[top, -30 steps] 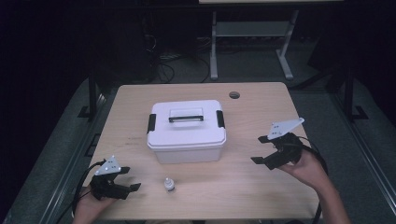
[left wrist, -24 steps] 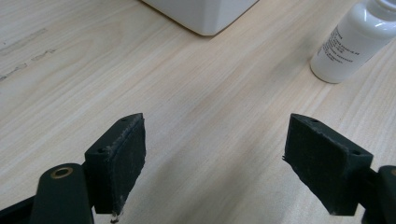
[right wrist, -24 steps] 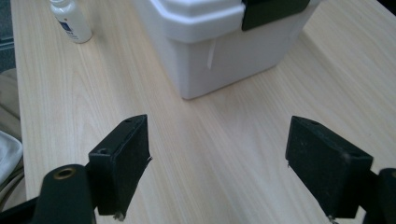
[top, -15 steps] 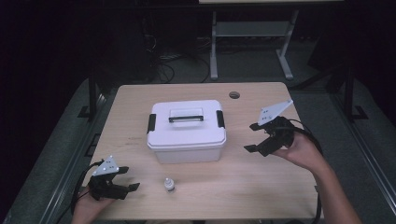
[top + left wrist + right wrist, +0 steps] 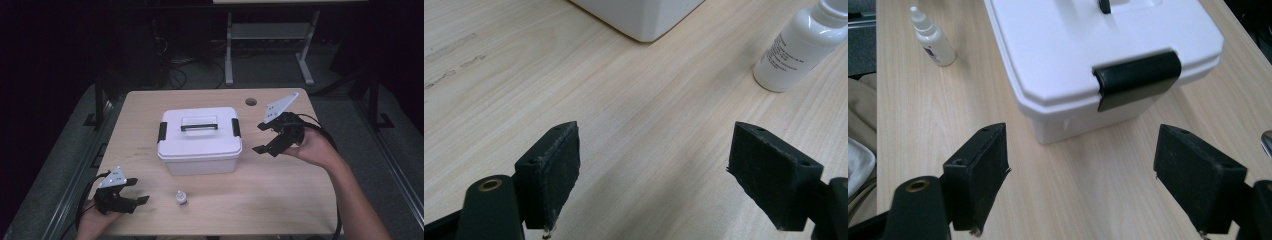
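At mid-table sits the white box, lid latched; the right gripper, jaws spread and empty, faces its right-side black latch; best to come in level and hook the clasp's lower edge; the left gripper rests open near a small bottle.

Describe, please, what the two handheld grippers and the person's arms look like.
Both the left gripper and the right gripper are black, each with two blocky flat-faced jaws, a grey three-cornered plate on top and a black trailing cable. The forearms are bare, with no sleeves visible.
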Demonstrator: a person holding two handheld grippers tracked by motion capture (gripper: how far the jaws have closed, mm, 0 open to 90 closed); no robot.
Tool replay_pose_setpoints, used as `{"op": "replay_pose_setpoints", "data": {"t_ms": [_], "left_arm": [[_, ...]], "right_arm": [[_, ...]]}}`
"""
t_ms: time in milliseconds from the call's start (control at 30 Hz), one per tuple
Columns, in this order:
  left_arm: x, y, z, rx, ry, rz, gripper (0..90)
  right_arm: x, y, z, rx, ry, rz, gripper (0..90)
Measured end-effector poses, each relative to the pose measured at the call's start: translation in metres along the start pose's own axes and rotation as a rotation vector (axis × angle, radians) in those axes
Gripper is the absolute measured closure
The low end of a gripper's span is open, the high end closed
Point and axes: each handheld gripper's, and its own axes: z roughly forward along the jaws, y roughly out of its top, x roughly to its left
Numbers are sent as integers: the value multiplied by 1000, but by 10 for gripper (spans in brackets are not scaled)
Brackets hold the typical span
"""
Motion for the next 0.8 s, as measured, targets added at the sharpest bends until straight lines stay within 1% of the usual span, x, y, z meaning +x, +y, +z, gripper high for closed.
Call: {"op": "replay_pose_setpoints", "data": {"t_ms": [100, 133, 167, 267, 300, 367, 400, 500, 533, 567, 600, 633, 667, 733, 767, 800], "left_arm": [[0, 0, 0, -1, 2, 0, 202], [0, 0, 0, -1, 2, 0, 201], [0, 0, -1, -2, 1, 0, 202], [0, 0, -1, -6, 2, 0, 202], [0, 0, -2, -7, 5, 1, 202], [0, 0, -2, -11, 7, -1, 202], [0, 0, -2, -13, 7, -2, 202], [1, -1, -3, -14, 5, -6, 202], [1, -1, -3, -14, 5, -6, 202], [1, -1, -2, -12, 5, -6, 202], [1, -1, -2, -12, 5, -6, 201], [1, -1, -2, -12, 4, -7, 202], [1, -1, -2, -12, 4, -7, 202], [0, 0, -1, -12, 1, -6, 202], [0, 0, -1, -12, 1, -6, 202], [0, 0, -1, -10, 1, -3, 202]], "right_arm": [[-1, 8, 1, 10, 3, -15, 212], [-1, 8, 1, 10, 3, -15, 212], [-3, 16, 2, 9, 11, -23, 212], [-3, 21, 4, 11, 13, -34, 212], [-4, 27, 6, 15, 23, -46, 214], [-4, 30, 7, 20, 22, -49, 214], [-4, 37, 9, 18, 28, -63, 214], [-5, 45, 11, 17, 32, -82, 216], [-5, 45, 11, 17, 32, -82, 216], [-6, 50, 13, 19, 33, -89, 217], [-6, 50, 13, 19, 33, -89, 217], [-8, 56, 14, 8, 35, -102, 222], [-8, 56, 14, 8, 35, -102, 222], [-10, 64, 18, 10, 42, -110, 224], [-10, 64, 18, 10, 42, -110, 224], [-11, 70, 20, 12, 45, -123, 225]]}}
